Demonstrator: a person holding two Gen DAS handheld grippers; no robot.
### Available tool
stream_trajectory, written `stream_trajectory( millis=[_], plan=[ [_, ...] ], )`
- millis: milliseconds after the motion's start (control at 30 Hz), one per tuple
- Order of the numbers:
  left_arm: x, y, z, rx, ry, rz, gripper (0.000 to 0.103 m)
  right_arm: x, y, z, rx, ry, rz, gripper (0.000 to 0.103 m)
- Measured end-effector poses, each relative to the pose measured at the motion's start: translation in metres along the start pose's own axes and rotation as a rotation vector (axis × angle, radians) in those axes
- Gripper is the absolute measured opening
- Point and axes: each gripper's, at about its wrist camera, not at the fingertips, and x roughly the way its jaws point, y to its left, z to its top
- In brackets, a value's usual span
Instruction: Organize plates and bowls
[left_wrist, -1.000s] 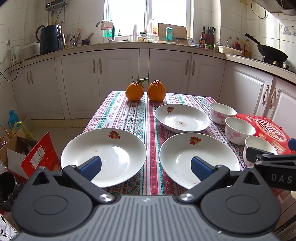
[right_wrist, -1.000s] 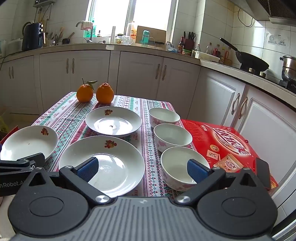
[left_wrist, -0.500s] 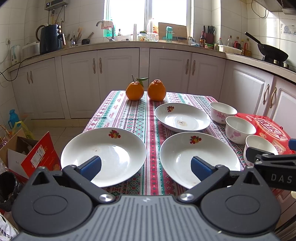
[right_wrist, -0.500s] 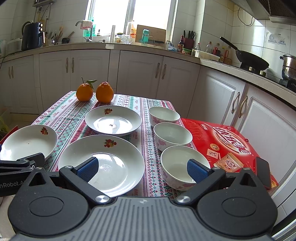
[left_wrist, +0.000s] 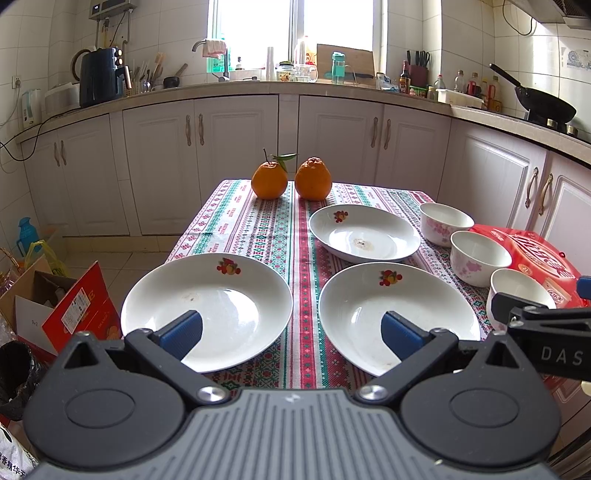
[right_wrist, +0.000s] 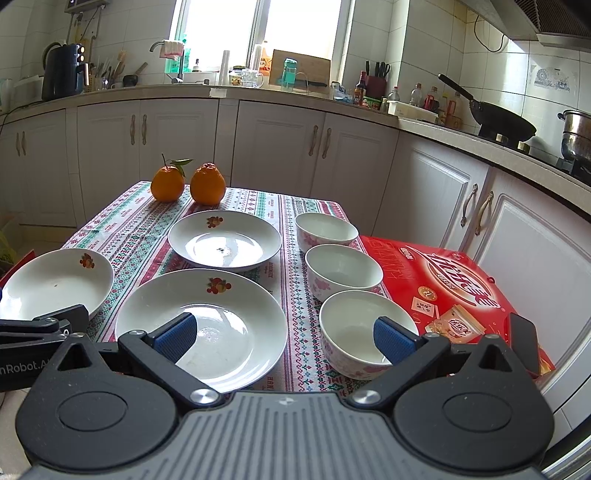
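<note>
Three white fruit-print plates lie on the patterned tablecloth: a near left plate (left_wrist: 221, 295), a near middle plate (left_wrist: 384, 306) and a far plate (left_wrist: 364, 232). Three white floral bowls stand in a row at the right: far (right_wrist: 327, 229), middle (right_wrist: 343, 267), near (right_wrist: 354, 325). My left gripper (left_wrist: 291, 334) is open and empty, hovering at the table's near edge between the two near plates. My right gripper (right_wrist: 284, 338) is open and empty, its fingers over the near middle plate (right_wrist: 221, 310) and the near bowl.
Two oranges (left_wrist: 291, 179) sit at the table's far end. A red box (right_wrist: 454, 291) lies at the right edge with a dark phone (right_wrist: 524, 341) on it. Cardboard boxes (left_wrist: 55, 306) stand on the floor at left. Kitchen cabinets (left_wrist: 236, 155) run behind.
</note>
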Motion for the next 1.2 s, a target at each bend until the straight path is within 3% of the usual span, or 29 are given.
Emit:
stream_trajectory(
  millis=[1200],
  plan=[
    [0.0002,-0.0001,0.0003,0.001,0.002,0.0,0.102,-0.0019,-0.0017,0.0039,-0.005,-0.003,-0.004,0.103]
  ],
)
